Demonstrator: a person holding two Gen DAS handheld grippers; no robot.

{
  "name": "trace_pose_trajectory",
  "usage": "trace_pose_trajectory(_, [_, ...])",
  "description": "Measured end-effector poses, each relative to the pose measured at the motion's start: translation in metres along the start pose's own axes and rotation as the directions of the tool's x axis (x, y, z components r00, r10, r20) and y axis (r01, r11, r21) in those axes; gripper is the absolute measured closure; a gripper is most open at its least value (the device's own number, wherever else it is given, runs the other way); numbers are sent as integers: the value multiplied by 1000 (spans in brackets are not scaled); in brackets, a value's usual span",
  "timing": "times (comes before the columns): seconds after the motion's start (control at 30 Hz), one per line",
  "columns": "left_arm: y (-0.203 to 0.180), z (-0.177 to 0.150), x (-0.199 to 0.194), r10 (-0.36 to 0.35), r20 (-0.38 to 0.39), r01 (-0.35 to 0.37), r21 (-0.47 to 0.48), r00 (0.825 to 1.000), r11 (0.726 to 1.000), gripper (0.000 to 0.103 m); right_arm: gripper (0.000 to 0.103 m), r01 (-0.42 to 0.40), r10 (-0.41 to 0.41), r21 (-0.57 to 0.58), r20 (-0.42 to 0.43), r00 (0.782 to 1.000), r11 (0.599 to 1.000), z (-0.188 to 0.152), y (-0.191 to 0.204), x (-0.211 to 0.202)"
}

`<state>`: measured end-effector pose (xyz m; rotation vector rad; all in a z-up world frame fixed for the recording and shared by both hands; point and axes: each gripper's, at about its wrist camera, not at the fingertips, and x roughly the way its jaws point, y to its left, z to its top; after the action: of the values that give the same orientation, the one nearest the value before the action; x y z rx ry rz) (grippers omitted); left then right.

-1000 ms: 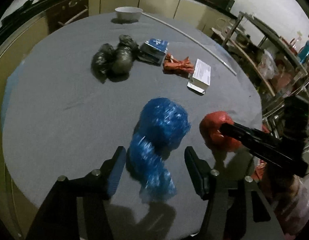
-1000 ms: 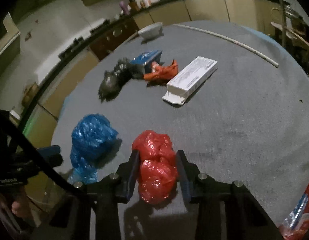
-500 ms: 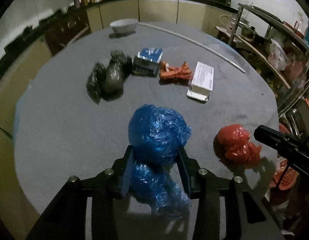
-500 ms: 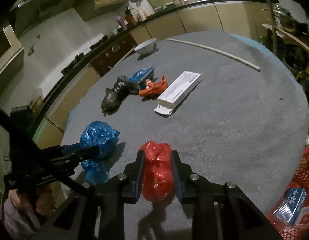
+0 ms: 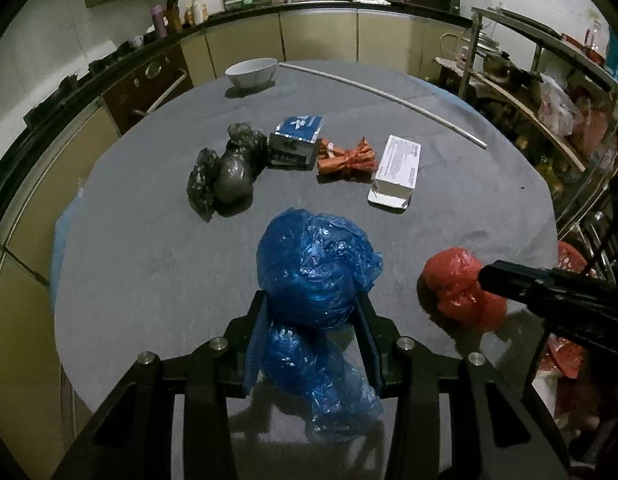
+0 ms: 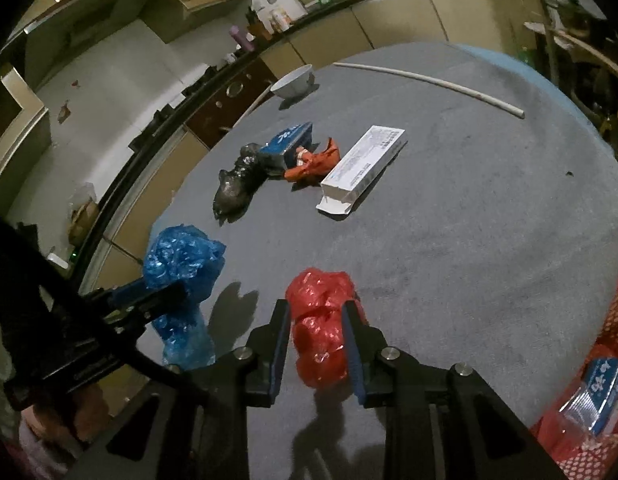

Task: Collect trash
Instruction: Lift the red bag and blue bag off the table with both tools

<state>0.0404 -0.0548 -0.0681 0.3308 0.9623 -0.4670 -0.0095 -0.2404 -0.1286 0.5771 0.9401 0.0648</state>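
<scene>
Left gripper (image 5: 312,344), left wrist view: jaws have just closed in from either side and now clamp the crumpled blue plastic bag (image 5: 315,268) at its waist, near edge of the grey round table (image 5: 149,264). To the right, the right gripper's black finger (image 5: 549,288) reaches onto the crumpled red plastic bag (image 5: 455,280). Far side, untouched: black plastic bag bundle (image 5: 225,170), blue box (image 5: 297,140), orange wrapper (image 5: 347,160), white carton (image 5: 399,168).

Right wrist view: right gripper (image 6: 315,344) has likewise closed, pads pinching the red bag; its shadow below suggests lift-off. Judgement: both grasps secured; carrying to a bin comes next.
</scene>
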Motion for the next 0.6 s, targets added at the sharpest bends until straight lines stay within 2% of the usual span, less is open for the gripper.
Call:
trace_pose_trajectory(0.07, [1,-2,2,6,-5,-6,-4,1000,1000,60,71,1,-1,1,-27,1000,1000,0,-1,11])
trace_pose_trajectory(0.17, [3,-4,2,14,-11,-15,-6,1000,1000,60,66,-10,9,-17,-18,1000,1000,0,1,21])
trace_pose_trajectory(0.27, [3,-6,1,32,-5,-32,-1,999,999,60,66,-2,2,-74,4,1000,997,0,10,26])
trace_pose_trajectory(0.4, [3,-8,-2,43,3,-43,4,999,999,60,67,-12,11,-92,-14,1000,996,1,17,32])
trace_pose_trajectory(0.6, [6,-10,-4,53,5,-53,7,999,999,60,65,-48,47,-22,-65,997,999,10,18,41])
